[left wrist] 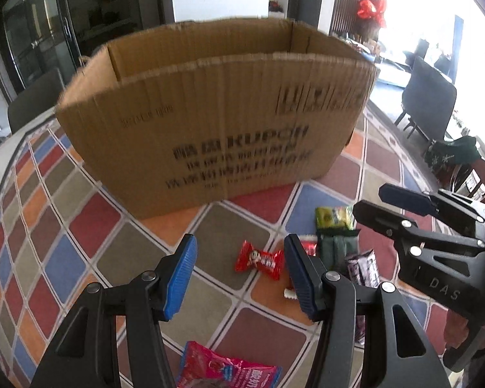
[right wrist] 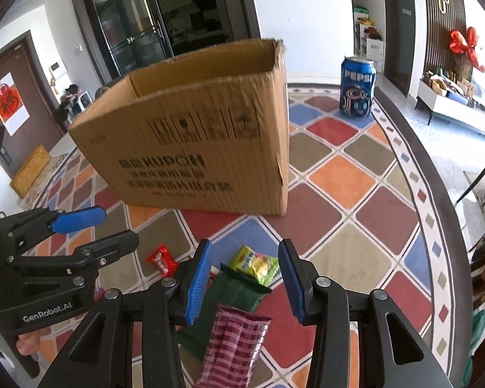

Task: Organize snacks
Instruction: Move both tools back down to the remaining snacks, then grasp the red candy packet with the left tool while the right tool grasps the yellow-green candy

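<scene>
A tall open-topped cardboard box (left wrist: 210, 123) (right wrist: 194, 142) stands on the patterned tablecloth. In front of it lie loose snacks: a red candy (left wrist: 259, 260) (right wrist: 161, 258), a yellow-green packet (left wrist: 334, 216) (right wrist: 255, 263), a dark green packet (left wrist: 338, 245) (right wrist: 239, 291), a pink-striped packet (right wrist: 236, 342) and a pink bag (left wrist: 226, 371). My left gripper (left wrist: 241, 274) (right wrist: 119, 224) hovers open over the red candy. My right gripper (right wrist: 244, 281) (left wrist: 370, 200) hangs open above the green packets. Neither holds anything.
A blue Pepsi can (right wrist: 357, 87) stands at the far right of the table, behind the box. A small white candy (left wrist: 289, 292) lies by my left gripper's right finger. Dark chairs (left wrist: 430, 103) stand beyond the round table's (right wrist: 404, 168) edge.
</scene>
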`<action>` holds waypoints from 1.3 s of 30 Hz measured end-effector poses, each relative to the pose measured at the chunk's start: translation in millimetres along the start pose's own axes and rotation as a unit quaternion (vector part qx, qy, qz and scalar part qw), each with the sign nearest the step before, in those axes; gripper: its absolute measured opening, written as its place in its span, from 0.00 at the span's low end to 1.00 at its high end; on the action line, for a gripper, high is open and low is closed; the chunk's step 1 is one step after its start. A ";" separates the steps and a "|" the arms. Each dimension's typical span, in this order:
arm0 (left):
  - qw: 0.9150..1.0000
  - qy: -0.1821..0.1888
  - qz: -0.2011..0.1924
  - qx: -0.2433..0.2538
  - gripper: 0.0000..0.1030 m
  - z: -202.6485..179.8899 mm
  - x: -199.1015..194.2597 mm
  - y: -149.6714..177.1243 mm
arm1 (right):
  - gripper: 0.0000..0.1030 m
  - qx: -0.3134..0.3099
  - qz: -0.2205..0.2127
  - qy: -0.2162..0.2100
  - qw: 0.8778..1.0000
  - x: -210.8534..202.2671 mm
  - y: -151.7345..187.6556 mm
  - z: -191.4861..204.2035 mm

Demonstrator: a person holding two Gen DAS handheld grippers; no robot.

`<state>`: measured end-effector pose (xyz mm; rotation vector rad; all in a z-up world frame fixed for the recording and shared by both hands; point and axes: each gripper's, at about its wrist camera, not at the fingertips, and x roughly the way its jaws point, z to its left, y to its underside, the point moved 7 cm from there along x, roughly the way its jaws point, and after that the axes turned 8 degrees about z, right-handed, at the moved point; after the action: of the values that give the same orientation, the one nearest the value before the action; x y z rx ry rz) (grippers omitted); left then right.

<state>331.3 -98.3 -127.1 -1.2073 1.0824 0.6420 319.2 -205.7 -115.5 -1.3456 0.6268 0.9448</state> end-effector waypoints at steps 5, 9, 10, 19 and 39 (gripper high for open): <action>1.000 0.004 0.020 0.000 0.53 0.2 13.6 9.9 | 0.42 0.005 0.016 0.001 1.000 11.9 7.1 -4.6; 0.999 0.007 0.032 -0.001 0.53 0.5 23.0 14.7 | 0.42 0.007 0.026 0.003 1.000 18.6 11.4 -8.0; 0.999 0.008 0.035 -0.001 0.53 0.8 25.1 15.2 | 0.42 0.008 0.028 0.003 1.000 20.3 12.0 -8.5; 0.998 0.012 0.060 0.002 0.54 -0.8 47.0 16.0 | 0.42 0.014 0.041 -0.004 0.999 34.2 13.5 -10.4; 0.999 0.013 0.052 0.000 0.34 -15.1 67.9 4.2 | 0.37 -0.002 0.056 -0.005 0.998 55.9 13.5 -1.8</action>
<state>349.4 -121.0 -190.3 -1.1690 1.1728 0.7070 336.3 -196.5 -169.7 -1.3183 0.6993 1.0434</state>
